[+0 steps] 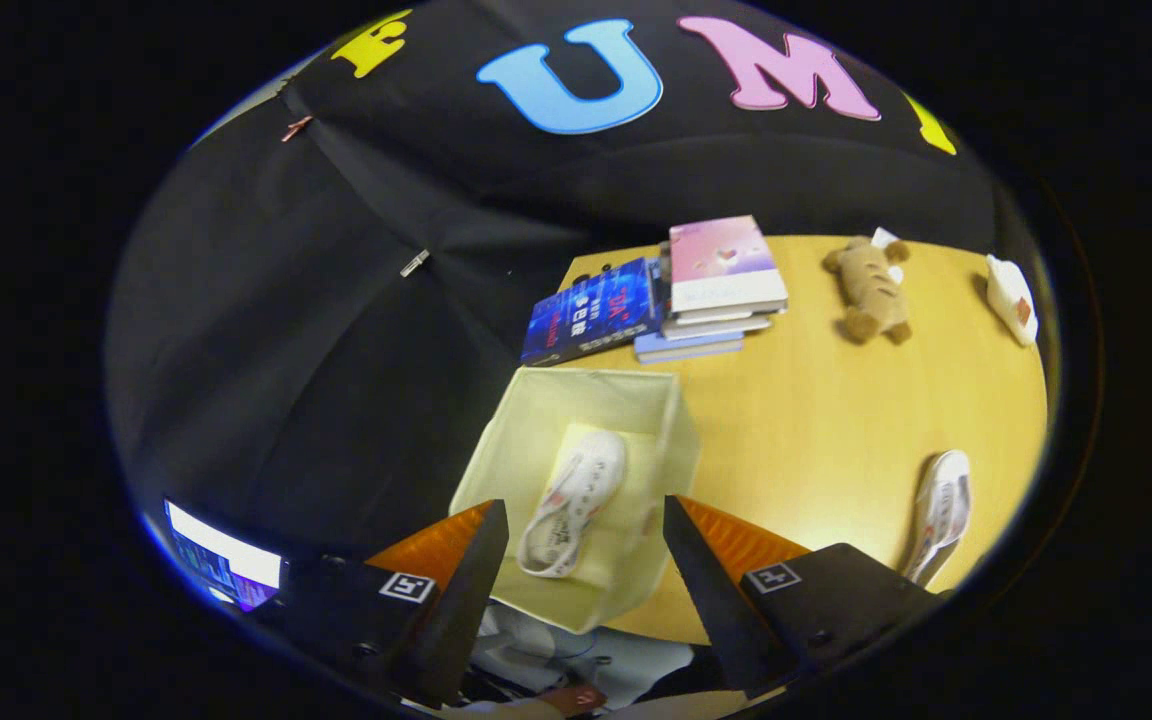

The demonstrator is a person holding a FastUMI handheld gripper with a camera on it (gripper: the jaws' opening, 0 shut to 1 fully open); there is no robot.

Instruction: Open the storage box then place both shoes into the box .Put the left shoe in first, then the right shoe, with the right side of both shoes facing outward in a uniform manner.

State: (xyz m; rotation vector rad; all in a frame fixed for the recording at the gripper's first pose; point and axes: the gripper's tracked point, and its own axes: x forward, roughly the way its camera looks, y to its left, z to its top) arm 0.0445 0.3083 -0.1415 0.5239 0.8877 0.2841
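In the gripper view, the box (576, 500) sits open at the near left corner of the wooden surface (816, 430), its left wall at the surface's left edge, with the dark booth wall beyond. One shoe (576, 500) lies inside the box on its floor, running lengthwise, with bare floor on either side of it. The second shoe (939, 512) lies on the surface to the right of the box, well apart from it, close to the surface's right edge. A wide stretch of bare wood lies between box and second shoe.

Beyond the box, a stack of books (706, 290) lies at the far edge, with a blue book (591, 310) beside it, near the box's far rim. Further right lie a plush bear (871, 290) and a small white packet (1011, 298), both well apart from the shoes. A lit screen (226, 565) shows low on the left, off the surface.

The tongs (586, 545) hang above the box, looking down into it, fingers spread wide and holding nothing; the shoe in the box shows between them.
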